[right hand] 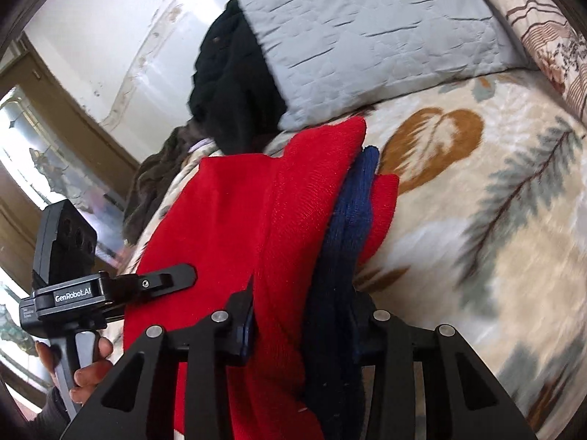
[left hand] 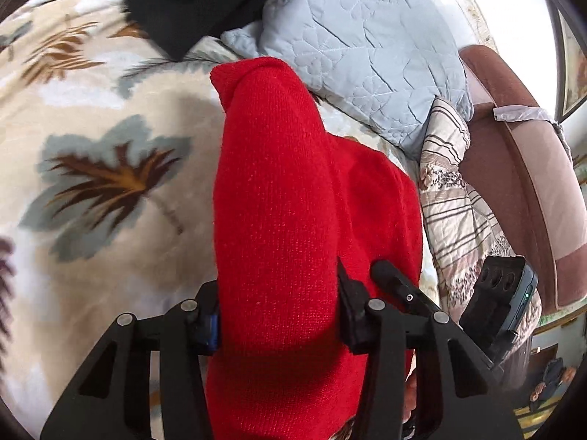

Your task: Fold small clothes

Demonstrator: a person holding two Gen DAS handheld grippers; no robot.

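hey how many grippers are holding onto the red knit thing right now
2. The left gripper clamps the red knit garment at its near end; the right gripper grips the same garment's layers, a navy layer among them. Fabric hides most of the fingertips.

Two grippers: the left gripper [left hand: 280, 322] and the right gripper [right hand: 304, 333]. One red knit garment [right hand: 227, 220], one navy knit piece [right hand: 348, 220], one black garment [right hand: 234, 84], one grey quilted pillow [right hand: 367, 33], one striped pillow [left hand: 455, 198], one leaf-print blanket [right hand: 477, 201]
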